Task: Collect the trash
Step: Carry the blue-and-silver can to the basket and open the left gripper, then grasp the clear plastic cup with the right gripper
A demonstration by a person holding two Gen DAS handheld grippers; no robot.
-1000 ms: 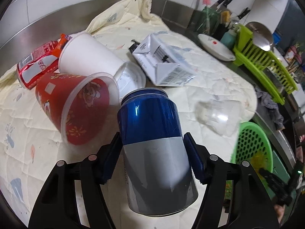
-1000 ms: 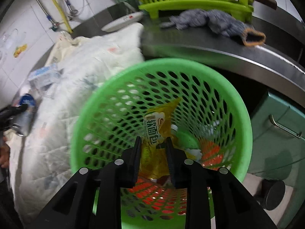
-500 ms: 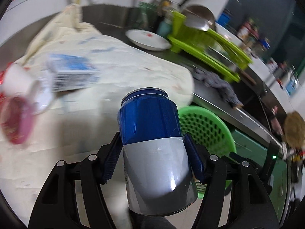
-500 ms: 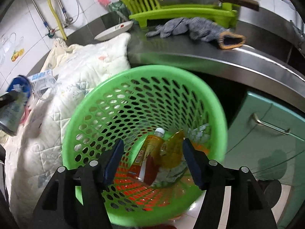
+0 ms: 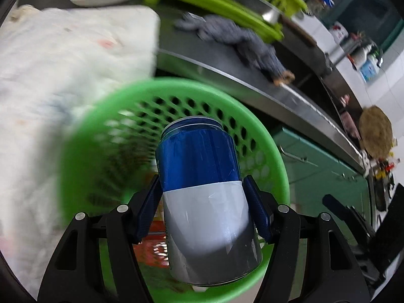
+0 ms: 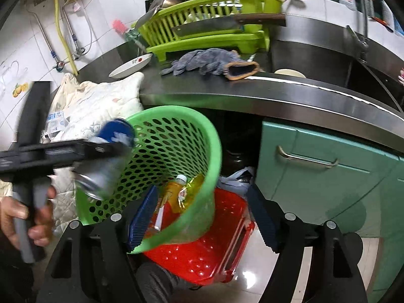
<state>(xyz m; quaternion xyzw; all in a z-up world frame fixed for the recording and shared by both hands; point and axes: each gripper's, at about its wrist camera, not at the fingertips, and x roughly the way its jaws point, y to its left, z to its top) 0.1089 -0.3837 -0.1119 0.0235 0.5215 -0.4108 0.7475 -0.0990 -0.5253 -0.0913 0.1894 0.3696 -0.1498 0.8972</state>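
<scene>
A grey glove point(image 6: 209, 61) lies on the steel worktop point(image 6: 277, 93), in front of the lime dish rack point(image 6: 209, 22); a white plate point(image 6: 131, 65) sits left of that rack.

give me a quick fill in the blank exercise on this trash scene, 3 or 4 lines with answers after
1. The left tongs are shut on a blue and silver ____.
2. The can is held over the mouth of the ____ basket.
3. The green basket sits on a ____ crate on the floor.
4. The right tongs are ____ and hold nothing.

Missing words: can; green; red; open
</scene>
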